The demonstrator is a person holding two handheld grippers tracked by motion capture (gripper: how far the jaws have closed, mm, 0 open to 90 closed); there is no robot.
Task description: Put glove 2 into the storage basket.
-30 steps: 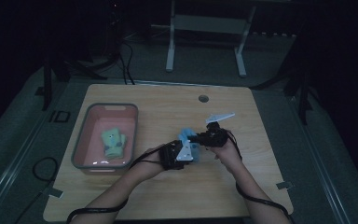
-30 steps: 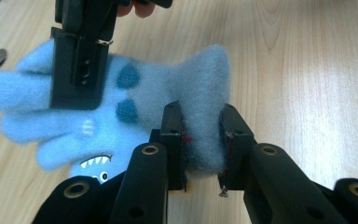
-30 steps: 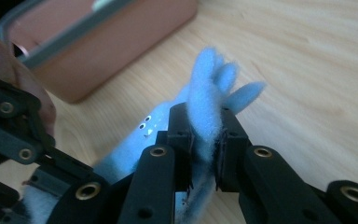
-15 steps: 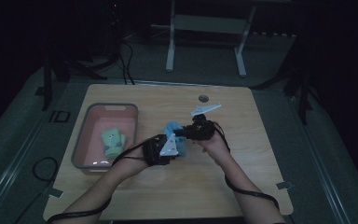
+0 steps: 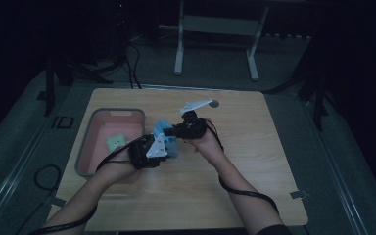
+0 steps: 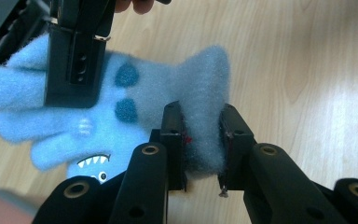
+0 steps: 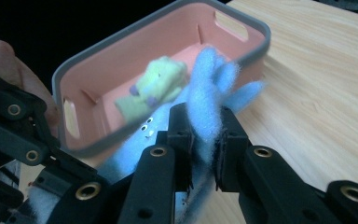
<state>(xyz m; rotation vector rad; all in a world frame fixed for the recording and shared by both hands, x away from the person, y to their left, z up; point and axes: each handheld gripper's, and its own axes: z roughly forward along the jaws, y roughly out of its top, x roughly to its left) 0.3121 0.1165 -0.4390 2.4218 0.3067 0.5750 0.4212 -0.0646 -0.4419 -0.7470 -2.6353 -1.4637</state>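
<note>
The way toward nine o'clock is barred by the grey rim of the pink bin [image 5: 108, 142], in which a green plush toy [image 5: 116, 142] is lodged. Bare tabletop [image 5: 254, 147] is left open from three to six o'clock.

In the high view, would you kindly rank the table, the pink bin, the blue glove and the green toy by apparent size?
1. table
2. pink bin
3. blue glove, partly hidden by the grippers
4. green toy
</note>
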